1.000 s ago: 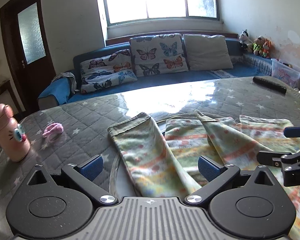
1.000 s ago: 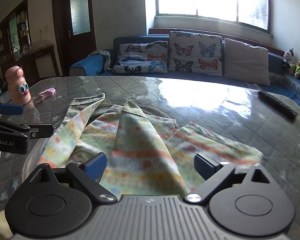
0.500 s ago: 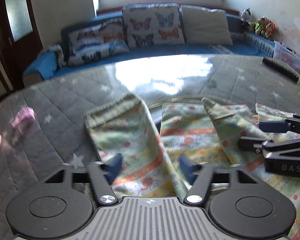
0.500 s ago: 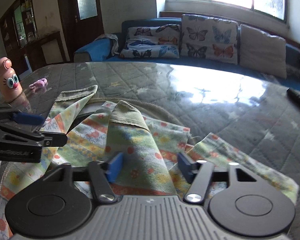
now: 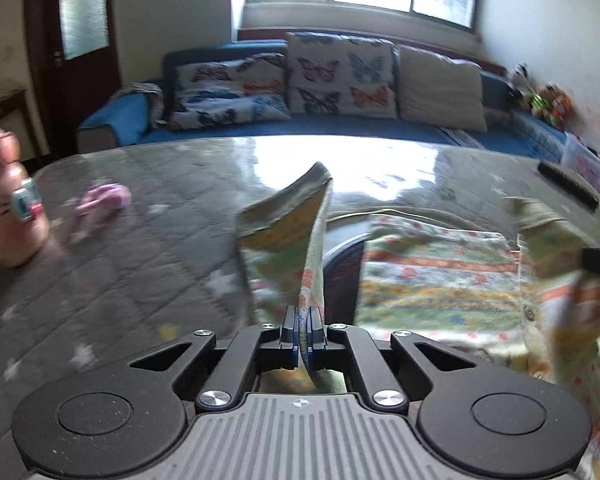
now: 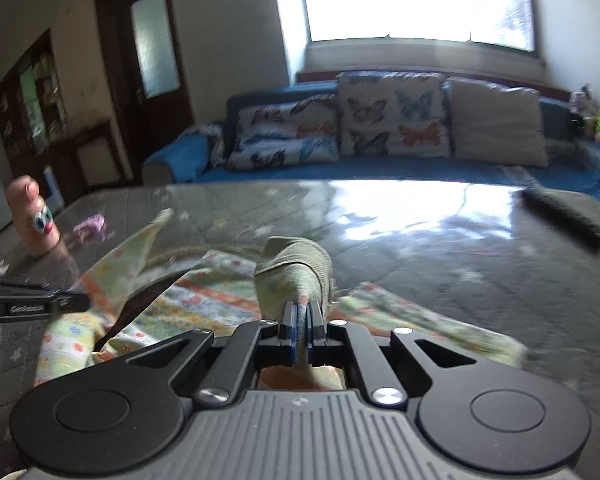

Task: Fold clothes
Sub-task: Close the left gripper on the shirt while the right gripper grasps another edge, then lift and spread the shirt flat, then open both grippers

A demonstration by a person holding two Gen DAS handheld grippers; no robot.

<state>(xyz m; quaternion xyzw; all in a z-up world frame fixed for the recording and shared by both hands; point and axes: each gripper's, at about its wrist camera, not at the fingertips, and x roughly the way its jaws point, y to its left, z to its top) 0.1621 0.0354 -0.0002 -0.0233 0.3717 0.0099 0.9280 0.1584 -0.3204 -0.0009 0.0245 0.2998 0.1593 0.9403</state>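
- The left gripper (image 5: 303, 334) is clamped on one sleeve (image 5: 284, 216) of the garment (image 5: 432, 276), lifted off the quilted table (image 5: 140, 280)
- The right gripper (image 6: 302, 330) pinches the other sleeve (image 6: 296, 268)
- Both cuffs point away from the tongs; the body lies between them, spread flat
- No containers show; a pink bottle (image 6: 34, 216) stands left

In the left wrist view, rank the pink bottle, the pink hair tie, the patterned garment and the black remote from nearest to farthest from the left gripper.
1. The patterned garment: pinched in the left gripper, centre.
2. The pink hair tie: on the table, to the left.
3. The pink bottle: at the left edge; too close to the hair tie to rank firmly.
4. The black remote: far right.
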